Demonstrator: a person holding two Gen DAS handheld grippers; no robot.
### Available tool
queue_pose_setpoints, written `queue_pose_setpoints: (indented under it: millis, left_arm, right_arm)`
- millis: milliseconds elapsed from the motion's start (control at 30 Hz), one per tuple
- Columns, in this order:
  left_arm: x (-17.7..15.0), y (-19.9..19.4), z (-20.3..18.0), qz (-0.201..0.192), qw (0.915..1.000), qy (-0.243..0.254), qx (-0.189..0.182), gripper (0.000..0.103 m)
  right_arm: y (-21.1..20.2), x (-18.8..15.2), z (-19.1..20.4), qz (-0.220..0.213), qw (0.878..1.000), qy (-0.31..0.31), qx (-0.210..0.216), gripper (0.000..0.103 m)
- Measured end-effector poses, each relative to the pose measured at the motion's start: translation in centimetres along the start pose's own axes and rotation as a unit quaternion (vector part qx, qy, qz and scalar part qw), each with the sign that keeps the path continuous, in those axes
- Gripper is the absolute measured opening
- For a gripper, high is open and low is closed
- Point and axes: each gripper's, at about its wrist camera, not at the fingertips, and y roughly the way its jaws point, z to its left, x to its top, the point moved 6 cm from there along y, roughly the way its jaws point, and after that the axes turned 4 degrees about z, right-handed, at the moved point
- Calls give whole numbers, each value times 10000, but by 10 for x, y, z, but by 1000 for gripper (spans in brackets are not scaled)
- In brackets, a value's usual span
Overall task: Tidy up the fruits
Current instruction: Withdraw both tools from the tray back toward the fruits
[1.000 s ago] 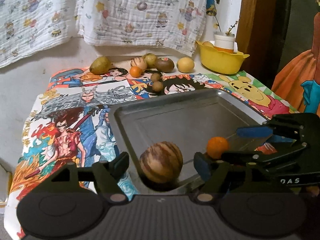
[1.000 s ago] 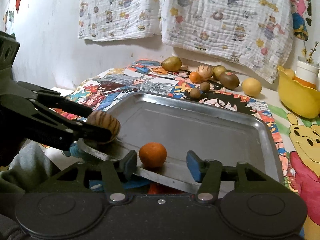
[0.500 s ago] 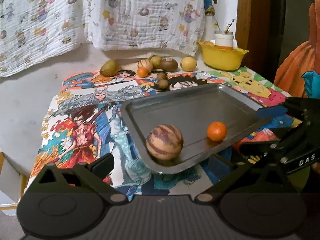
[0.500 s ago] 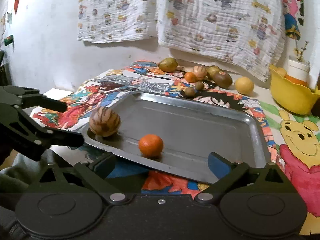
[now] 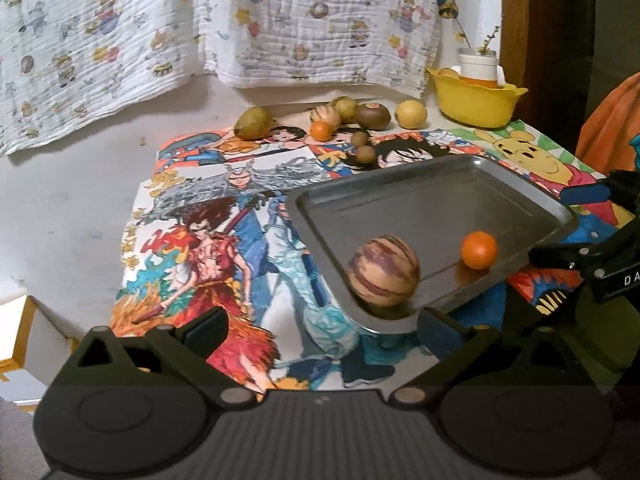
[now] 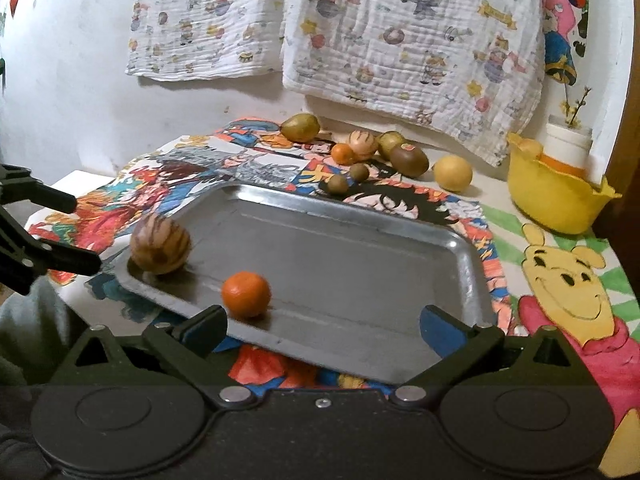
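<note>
A striped round fruit (image 5: 383,270) (image 6: 160,246) and a small orange (image 5: 479,250) (image 6: 246,294) lie near the front rim of a metal tray (image 5: 520,184) (image 6: 472,256). My left gripper (image 5: 322,328) is open just in front of the tray's near corner, with nothing between its fingers. My right gripper (image 6: 324,326) is also open, hovering at the tray's front edge close to the orange but apart from it. Several more fruits sit at the back: a pear (image 5: 253,122), a kiwi (image 6: 409,159), a lemon (image 6: 453,173) and a small orange (image 6: 343,153).
A colourful cartoon cloth (image 5: 208,248) covers the table. A yellow bowl (image 6: 552,196) with a white cup stands at the back right. Printed cloths (image 6: 400,32) hang on the wall behind. The table's left edge drops off beside a white box (image 5: 24,344).
Both grippers have opened wide and pulled back from the tray. The striped fruit and the orange, earlier between the fingers, now rest free in the tray.
</note>
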Motion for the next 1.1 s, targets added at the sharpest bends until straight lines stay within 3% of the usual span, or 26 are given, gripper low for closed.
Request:
queue_pose_setpoints:
  millis: [300,567,833,1100]
  left_arm:
    - [35,7,28,-8,9998,-64,212,102]
    - [79,36,47,-13,9997,-101,241,102]
    - [119,77,49,50,9999,-102,-109,102]
    - [156,119,25,24,9982,189,-574,102]
  right_arm:
    - [19,31,-22,-81,9996,-78,-259,102]
    - [49,67,-43,-68,9988,-151,-460,102]
    - [78,108,-67,19,9969,-255,-747,102]
    - [109,150,-90,61,9960,-215,-863,102]
